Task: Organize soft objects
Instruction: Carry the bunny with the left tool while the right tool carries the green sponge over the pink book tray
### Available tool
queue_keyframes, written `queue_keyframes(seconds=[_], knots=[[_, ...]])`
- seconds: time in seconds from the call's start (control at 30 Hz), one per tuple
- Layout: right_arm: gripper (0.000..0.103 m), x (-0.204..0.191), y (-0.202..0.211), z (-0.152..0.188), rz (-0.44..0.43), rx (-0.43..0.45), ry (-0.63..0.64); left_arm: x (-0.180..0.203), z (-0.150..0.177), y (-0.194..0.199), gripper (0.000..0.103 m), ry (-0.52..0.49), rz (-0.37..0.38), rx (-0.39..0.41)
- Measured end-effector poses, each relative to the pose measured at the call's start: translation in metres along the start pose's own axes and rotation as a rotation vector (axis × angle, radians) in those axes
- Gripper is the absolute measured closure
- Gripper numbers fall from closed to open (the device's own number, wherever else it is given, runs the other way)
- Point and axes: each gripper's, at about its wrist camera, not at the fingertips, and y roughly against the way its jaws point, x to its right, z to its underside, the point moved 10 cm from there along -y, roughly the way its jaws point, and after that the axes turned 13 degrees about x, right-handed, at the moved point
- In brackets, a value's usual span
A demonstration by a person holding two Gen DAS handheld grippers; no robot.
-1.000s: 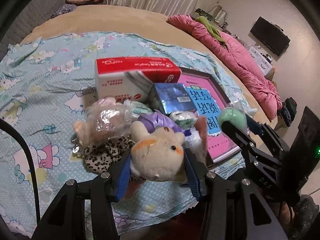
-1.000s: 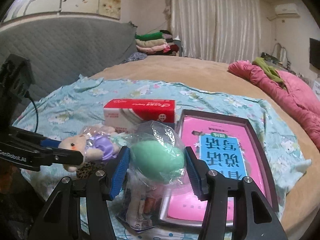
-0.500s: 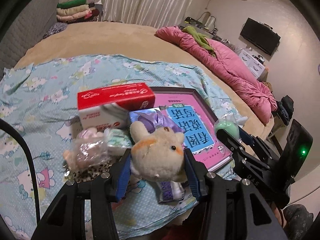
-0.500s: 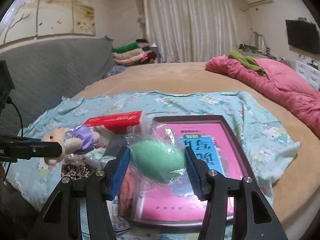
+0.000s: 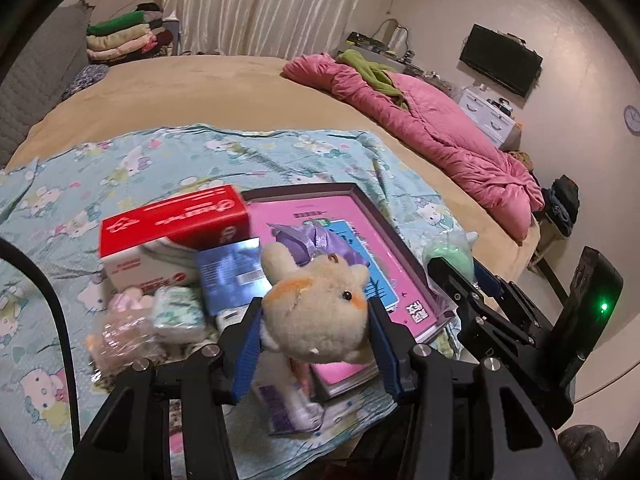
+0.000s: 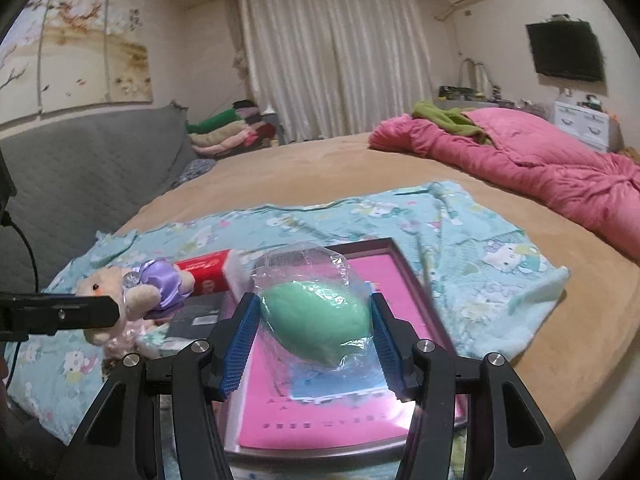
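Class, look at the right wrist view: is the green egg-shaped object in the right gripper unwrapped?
No, the green egg-shaped object held between the right gripper fingers sits inside clear, crinkled plastic wrap.

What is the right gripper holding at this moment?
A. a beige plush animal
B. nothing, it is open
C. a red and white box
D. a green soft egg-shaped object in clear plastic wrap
D: in the right wrist view the right gripper is closed on the green egg-shaped object in clear wrap; the left gripper holds the plush animal.
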Motion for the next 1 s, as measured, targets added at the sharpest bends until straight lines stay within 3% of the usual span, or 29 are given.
queue_keyframes(seconds=[0.4, 1.0], knots=[[0.046, 0.055, 0.000, 0.010, 0.114, -0.015, -0.077, 0.034, 0.024, -0.046, 0.053, -0.080, -0.002, -0.062], [0.046, 0.071, -0.015, 0.038, 0.163, -0.115, -0.038, 0.046, 0.059, -0.096, 0.053, -0.130, -0.012, -0.165]])
